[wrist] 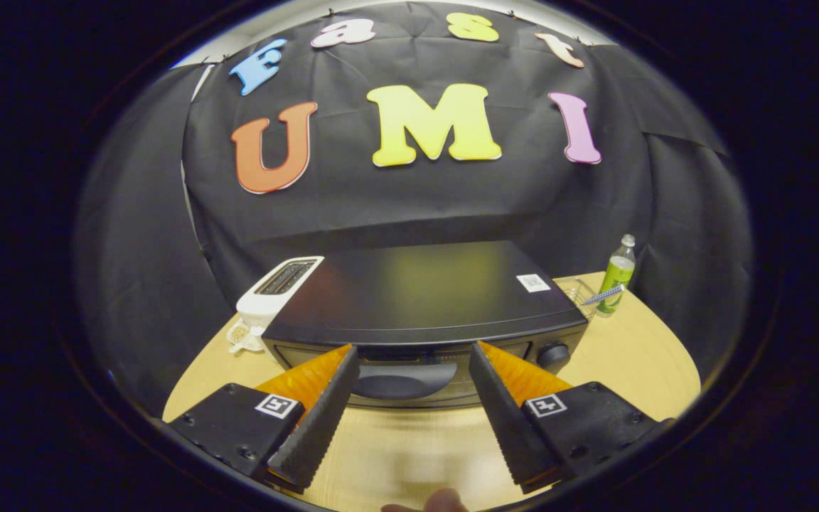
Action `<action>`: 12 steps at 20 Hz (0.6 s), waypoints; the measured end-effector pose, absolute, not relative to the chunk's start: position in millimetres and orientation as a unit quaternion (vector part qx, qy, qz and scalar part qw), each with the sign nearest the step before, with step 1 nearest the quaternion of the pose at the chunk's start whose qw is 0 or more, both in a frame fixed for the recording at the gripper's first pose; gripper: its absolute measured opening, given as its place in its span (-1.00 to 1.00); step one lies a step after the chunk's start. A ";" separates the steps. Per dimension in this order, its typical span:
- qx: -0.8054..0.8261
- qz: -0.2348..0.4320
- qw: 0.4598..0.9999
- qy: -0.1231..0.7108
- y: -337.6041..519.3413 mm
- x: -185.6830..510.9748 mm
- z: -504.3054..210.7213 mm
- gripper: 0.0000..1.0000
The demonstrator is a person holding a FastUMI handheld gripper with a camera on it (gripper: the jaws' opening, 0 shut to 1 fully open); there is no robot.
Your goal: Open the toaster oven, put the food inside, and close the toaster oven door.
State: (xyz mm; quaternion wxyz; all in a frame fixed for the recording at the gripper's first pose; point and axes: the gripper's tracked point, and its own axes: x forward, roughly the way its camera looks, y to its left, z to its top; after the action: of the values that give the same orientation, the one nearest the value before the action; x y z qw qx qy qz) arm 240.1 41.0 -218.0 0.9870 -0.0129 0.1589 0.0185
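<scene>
A black toaster oven [416, 291] stands on the wooden table [637, 355], seen from above and in front. Its door [409, 373] looks closed, with a dark handle [394, 385] across the front and a round knob [553, 353] at the right. My gripper [413, 352] is open, its two fingers spread wide just in front of the door, one on each side of the handle. Nothing is between the fingers. I cannot pick out the food.
A white slot toaster [276, 291] stands to the left of the oven. A green bottle [617, 276] and a wire rack [580, 291] sit behind its right corner. A fingertip [445, 501] shows at the near edge. Black cloth hangs behind the table.
</scene>
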 end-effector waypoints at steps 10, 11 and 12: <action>-0.040 0.019 0.984 0.172 52.8 259.8 -233.1 1.00; -0.042 0.019 0.984 0.171 52.7 258.8 -233.5 1.00; -0.045 0.021 0.984 0.172 52.8 257.2 -233.0 1.00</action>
State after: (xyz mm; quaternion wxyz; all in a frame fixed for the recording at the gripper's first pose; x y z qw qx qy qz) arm 257.2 52.8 -233.0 0.9838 -0.0448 0.1721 0.0212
